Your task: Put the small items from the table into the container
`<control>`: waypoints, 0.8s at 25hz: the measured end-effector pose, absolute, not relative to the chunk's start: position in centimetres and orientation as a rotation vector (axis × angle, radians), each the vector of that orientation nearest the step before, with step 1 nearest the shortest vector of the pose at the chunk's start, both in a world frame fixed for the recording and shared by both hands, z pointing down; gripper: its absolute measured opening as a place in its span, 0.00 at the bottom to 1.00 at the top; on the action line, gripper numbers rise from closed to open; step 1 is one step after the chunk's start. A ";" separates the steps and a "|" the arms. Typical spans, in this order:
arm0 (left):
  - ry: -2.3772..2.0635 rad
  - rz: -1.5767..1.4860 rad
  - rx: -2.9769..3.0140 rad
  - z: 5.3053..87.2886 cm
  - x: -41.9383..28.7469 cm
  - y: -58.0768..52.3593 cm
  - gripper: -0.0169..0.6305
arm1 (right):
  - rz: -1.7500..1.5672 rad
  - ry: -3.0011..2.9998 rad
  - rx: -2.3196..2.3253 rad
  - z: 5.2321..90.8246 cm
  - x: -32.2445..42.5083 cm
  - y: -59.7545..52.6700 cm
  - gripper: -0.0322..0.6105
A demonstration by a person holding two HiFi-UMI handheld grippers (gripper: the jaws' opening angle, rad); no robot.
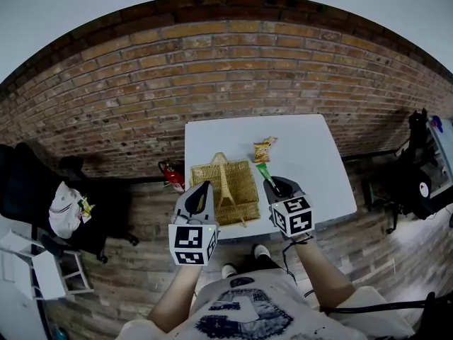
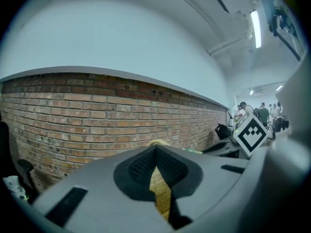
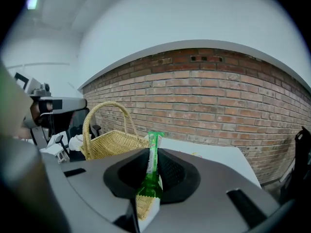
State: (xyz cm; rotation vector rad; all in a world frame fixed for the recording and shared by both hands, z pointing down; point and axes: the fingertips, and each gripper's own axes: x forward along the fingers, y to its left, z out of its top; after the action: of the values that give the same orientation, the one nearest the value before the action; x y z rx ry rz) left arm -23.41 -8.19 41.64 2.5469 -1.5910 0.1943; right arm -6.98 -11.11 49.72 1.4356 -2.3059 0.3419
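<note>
Right hand-held gripper (image 3: 154, 154) is pinched narrow on the green sachet (image 3: 154, 144), gripping its low end with most of the strip standing free. It's just right of the wicker basket (image 1: 244, 186), not over it. Risks: the thin strip pivots or slides out, or snags the basket handle (image 3: 104, 106) and drops on the tabletop (image 1: 311, 154). Left hand-held gripper (image 2: 155, 152) has its jaws together, apparently empty, at the basket's left rim. A bump there could shove the basket off the near edge. The yellow snack packet (image 1: 264, 149) still needs picking up.

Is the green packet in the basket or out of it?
Out. The right gripper is shut on the green packet, and the basket stands apart beside it on the table.
</note>
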 end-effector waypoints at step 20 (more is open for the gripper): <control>-1.669 0.186 2.438 44.5 -28.9 -9.7 0.10 | 0.274 -2.354 1.211 49.3 -15.2 -13.6 0.15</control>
State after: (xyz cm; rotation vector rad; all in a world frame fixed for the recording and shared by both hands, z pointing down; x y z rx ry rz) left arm -28.93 -9.75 44.50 2.4378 -1.6689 0.1856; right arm -15.25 -13.65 49.34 1.2114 -2.3536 0.2739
